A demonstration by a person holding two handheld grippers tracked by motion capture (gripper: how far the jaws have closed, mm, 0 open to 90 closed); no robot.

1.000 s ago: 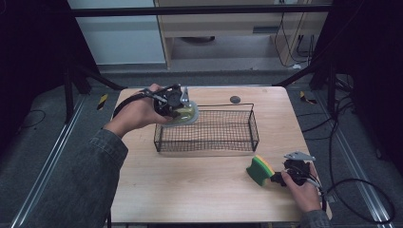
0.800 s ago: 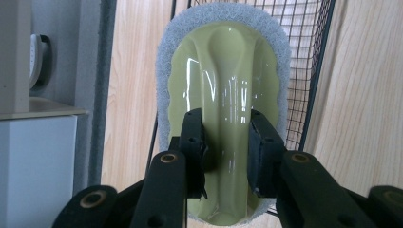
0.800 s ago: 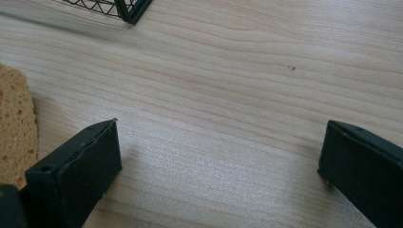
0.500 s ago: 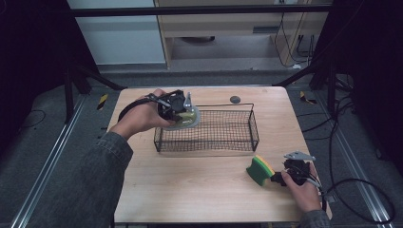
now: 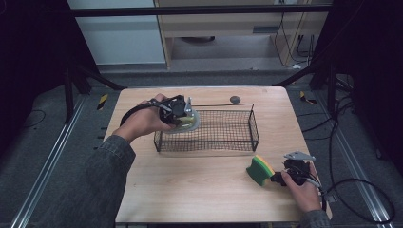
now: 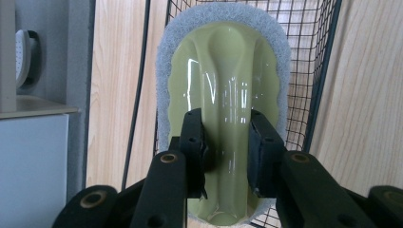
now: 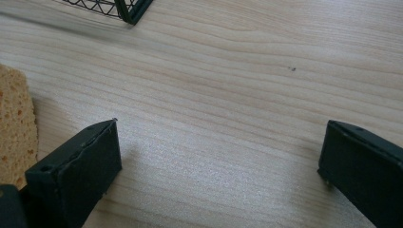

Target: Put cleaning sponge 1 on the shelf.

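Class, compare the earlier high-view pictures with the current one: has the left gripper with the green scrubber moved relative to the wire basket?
Yes. The left gripper, shut on the green scrubber, has sunk lower at the wire basket's left end.

The scrubber (image 6: 223, 109) is shiny light green with a grey fuzzy edge. The basket (image 5: 209, 135) is black wire mesh. The sponge (image 5: 259, 170) is green and yellow.

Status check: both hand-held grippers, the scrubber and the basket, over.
Left hand-held gripper shut on green scrubber, over wire basket's left end. Right hand-held gripper open on table, beside yellow-green sponge. Nothing in the way.
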